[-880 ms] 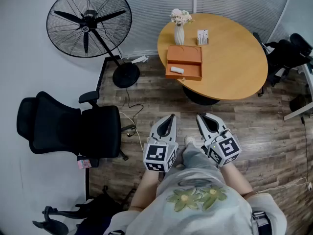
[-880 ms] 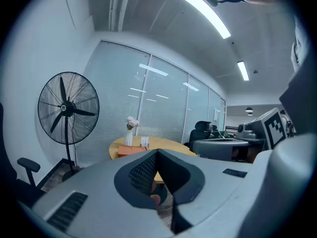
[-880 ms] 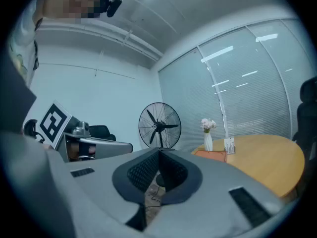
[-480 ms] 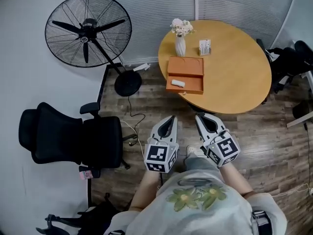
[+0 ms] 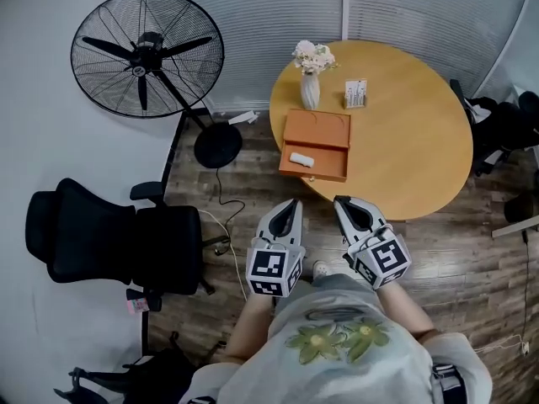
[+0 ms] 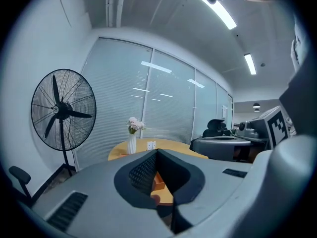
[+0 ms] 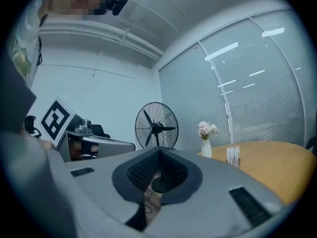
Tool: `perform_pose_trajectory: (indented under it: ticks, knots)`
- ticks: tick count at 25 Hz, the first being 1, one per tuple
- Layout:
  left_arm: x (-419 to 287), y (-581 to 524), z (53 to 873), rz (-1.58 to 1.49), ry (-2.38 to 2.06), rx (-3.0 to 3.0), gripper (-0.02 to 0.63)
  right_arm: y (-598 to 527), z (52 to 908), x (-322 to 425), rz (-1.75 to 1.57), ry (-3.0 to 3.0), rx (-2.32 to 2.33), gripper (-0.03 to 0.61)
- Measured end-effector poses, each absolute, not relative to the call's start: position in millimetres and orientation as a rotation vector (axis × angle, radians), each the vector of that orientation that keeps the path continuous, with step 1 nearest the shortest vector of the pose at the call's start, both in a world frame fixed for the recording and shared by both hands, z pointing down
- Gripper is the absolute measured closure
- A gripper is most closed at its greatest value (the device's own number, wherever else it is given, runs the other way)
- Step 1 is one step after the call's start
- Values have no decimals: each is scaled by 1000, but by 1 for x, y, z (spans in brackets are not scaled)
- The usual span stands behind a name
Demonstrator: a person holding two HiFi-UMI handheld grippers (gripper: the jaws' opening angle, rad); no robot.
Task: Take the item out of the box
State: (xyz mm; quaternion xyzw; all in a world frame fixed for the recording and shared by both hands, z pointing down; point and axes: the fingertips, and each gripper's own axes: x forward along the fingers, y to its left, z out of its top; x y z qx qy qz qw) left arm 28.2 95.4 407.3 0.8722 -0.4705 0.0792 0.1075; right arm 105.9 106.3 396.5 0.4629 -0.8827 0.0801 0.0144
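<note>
An open orange box (image 5: 315, 145) lies near the front-left edge of a round wooden table (image 5: 413, 141). A small white item (image 5: 301, 159) rests in the box's near half. Both grippers hang in front of the person's body, above the floor and short of the table. My left gripper (image 5: 295, 202) is shut and empty, pointing towards the box. A strip of the orange box (image 6: 159, 181) shows through the hollow between its jaws. My right gripper (image 5: 339, 200) is also shut with nothing in it and points past the table's edge.
A white vase of flowers (image 5: 310, 89) and a small card holder (image 5: 355, 93) stand behind the box. A large black pedestal fan (image 5: 147, 53) stands at the left by the blinds, with its cable on the floor. A black office chair (image 5: 118, 238) is at the near left.
The table and box have come closer to the grippers in the head view as the person moves towards them. Both grippers stay shut and keep their pose.
</note>
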Motion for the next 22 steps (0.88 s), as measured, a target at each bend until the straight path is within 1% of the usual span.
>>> perform_pose_trajectory:
  ticks: [9, 22]
  knots:
    - [37, 73, 418, 269, -1411, 2524, 612, 76, 404, 116, 271, -2780, 1380, 574]
    - [28, 10, 417, 274, -1413, 2509, 612, 12, 396, 110, 220, -2786, 1340, 574]
